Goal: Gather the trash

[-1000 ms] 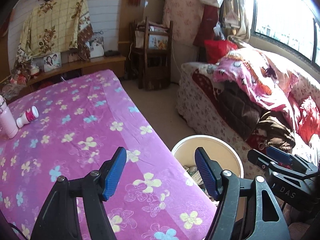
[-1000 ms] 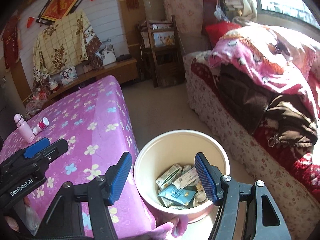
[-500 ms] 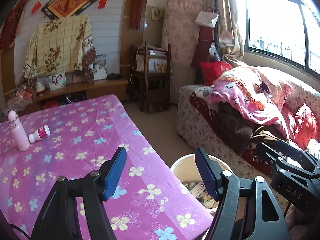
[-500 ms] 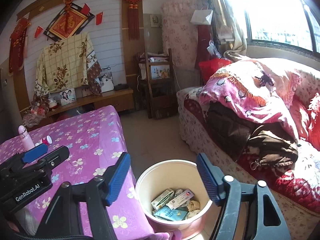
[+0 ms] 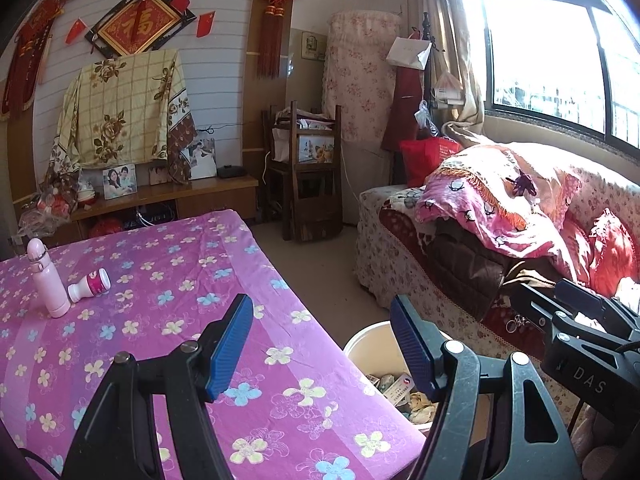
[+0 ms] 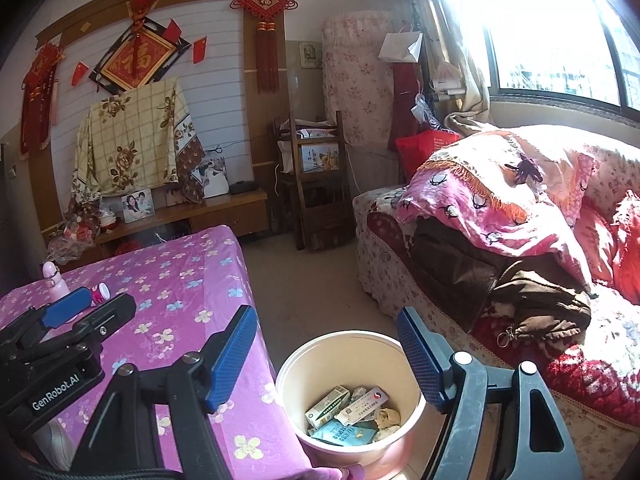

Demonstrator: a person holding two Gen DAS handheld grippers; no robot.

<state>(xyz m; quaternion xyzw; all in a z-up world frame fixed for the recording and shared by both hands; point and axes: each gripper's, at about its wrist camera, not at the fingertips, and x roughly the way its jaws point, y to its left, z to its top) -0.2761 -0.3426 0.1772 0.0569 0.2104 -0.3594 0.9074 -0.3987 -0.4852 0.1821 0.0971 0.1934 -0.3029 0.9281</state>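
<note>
Sitting low in the centre of the right wrist view, the cream bin (image 6: 352,400) holds the trash (image 6: 348,412): cartons, packets and a crumpled wad at its bottom. It stands on the floor just beside the purple flowered table (image 6: 180,280). Right gripper (image 6: 326,354) hangs above it, jaws spread, nothing between them. Left gripper (image 5: 322,344) is also released and empty, over the table's corner, the bin at lower right of its frame. Far upper left on the table, a pink bottle (image 5: 46,278) stands with a small white bottle (image 5: 90,284) lying against it.
</note>
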